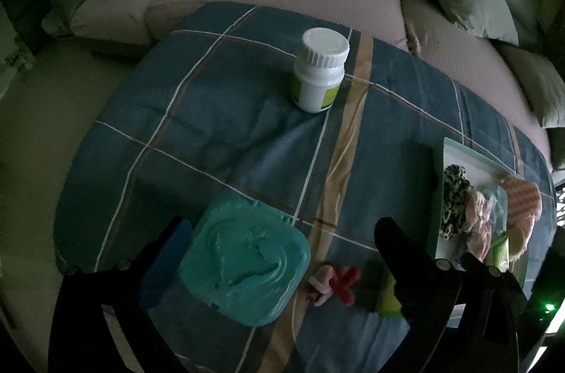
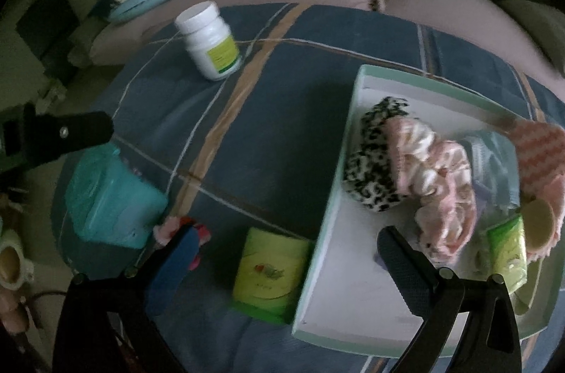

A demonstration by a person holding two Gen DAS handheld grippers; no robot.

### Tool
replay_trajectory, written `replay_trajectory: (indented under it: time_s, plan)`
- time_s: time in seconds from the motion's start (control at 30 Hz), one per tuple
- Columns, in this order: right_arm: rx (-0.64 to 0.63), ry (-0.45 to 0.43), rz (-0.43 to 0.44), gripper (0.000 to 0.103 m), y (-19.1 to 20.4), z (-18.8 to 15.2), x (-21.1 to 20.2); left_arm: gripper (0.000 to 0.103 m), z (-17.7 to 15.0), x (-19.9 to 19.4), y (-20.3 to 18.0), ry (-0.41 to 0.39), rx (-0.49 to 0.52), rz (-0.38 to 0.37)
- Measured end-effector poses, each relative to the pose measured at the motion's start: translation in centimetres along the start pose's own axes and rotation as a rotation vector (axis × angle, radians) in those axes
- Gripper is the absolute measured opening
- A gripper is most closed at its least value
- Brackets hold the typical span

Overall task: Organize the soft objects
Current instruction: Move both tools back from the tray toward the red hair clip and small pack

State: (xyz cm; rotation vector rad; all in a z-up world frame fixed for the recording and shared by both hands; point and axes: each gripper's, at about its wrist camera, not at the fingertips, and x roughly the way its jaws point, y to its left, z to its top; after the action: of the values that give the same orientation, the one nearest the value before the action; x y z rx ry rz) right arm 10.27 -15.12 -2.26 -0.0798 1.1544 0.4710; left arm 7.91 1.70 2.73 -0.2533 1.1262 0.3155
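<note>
With both hand-held grippers spread apart and empty, the left hand-held gripper (image 1: 282,253) hangs over the pink-and-red soft toy (image 1: 332,283) lying loose on the plaid cloth (image 1: 219,125), at about nine o'clock from the tray (image 2: 339,267) of scrunchies (image 2: 416,157). A wide closing could, I judge, catch the teal pack (image 1: 243,260) or bunch the cloth, since the toy lies just beside it; the right hand-held gripper (image 2: 286,249) risks nudging the green canister (image 2: 268,274).

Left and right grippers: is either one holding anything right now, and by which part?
Neither. The left gripper is open above the teal wipes pack; the right gripper is open, empty.
</note>
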Motion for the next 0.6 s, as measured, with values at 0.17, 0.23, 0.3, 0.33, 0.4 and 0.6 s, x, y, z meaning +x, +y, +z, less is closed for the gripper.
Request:
replay_trajectory:
  time_s: [0.17, 0.23, 0.3, 0.33, 0.4, 0.6]
  plan:
    - [-0.036, 0.020, 0.022, 0.095, 0.4, -0.6, 0.3, 0.103, -0.7, -1.5, 0.4, -0.001, -0.004, -0.042]
    - [-0.033, 0.039, 0.036, 0.091, 0.3, -1.0, 0.6, 0.103, -1.2, -2.1, 0.1, -0.002, 0.011, -0.058]
    - [-0.034, 0.061, 0.039, 0.087, 0.2, -1.4, 0.9, 0.103, -1.4, -2.4, -0.3, -0.002, 0.024, -0.063]
    - [-0.033, 0.067, 0.036, 0.085, 0.2, -1.6, 1.0, 0.103, -1.6, -2.5, -0.6, 0.000, 0.032, -0.067]
    - [-0.026, 0.072, 0.045, 0.083, 0.1, -1.8, 0.9, 0.103, -2.0, -2.6, -1.0, 0.003, 0.043, -0.076]
    - [-0.014, 0.095, 0.107, 0.077, 0.0, -2.4, 1.0, 0.103, -3.2, -2.8, -1.6, 0.027, 0.067, -0.094]
